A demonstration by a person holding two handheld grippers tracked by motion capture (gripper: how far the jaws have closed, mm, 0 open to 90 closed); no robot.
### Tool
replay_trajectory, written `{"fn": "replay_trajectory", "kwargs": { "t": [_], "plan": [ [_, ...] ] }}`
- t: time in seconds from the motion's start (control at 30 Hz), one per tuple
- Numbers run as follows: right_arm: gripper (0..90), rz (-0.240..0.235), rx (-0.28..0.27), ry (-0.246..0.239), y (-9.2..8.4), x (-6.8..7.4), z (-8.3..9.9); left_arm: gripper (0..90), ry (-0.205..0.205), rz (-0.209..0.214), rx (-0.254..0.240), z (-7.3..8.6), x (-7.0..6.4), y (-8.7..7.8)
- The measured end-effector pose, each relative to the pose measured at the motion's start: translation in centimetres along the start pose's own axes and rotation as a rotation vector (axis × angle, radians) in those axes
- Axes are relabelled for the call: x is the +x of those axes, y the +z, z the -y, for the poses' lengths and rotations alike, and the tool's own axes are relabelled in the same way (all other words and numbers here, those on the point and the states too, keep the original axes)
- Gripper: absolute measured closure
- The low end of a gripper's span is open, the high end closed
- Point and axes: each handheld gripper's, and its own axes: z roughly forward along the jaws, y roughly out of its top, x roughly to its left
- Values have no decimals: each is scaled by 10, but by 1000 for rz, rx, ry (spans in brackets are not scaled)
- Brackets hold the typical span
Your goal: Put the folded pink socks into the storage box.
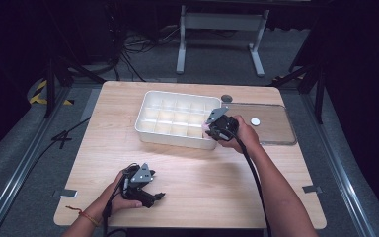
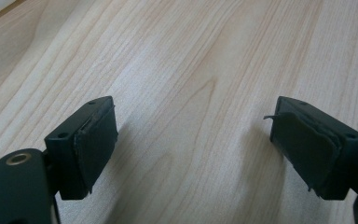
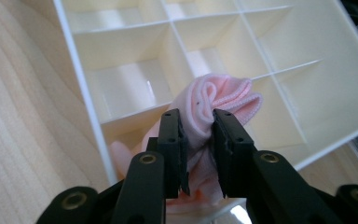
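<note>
A rolled pink cloth (image 3: 216,100) is pinched between the jaws of my right gripper (image 3: 198,126), which is shut on it and holds it over the near right corner of a white divided box (image 3: 81,79). From above, that right gripper (image 1: 216,129) hangs at the box's (image 1: 148,116) right front corner, and a bit of pink shows at its tip. My left gripper (image 1: 150,195) rests low over the wooden table (image 1: 202,173) near the front left. Its jaws stand wide open with bare wood between them, as the left gripper view (image 2: 191,140) shows.
A clear flat lid (image 1: 271,123) lies right of the box with a small white disc (image 1: 255,121) on it. A dark round thing (image 1: 226,98) sits behind the box. Beyond the table are grey floor, cables and a white stand (image 1: 222,29).
</note>
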Motion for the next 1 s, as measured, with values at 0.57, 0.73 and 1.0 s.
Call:
{"fn": "replay_trajectory", "kwargs": {
  "t": [0.57, 0.73, 1.0],
  "plan": [
    [764, -129, 152, 108, 14, -16, -10, 149, -4, 0, -3, 0, 0, 0],
    [765, -139, 219, 103, 21, -15, -14, 149, -5, 1, -5, 0, 0, 0],
    [766, -176, 308, 123, 32, -18, -19, 148, 2, 0, 1, 0, 0, 0]
  ]
}}
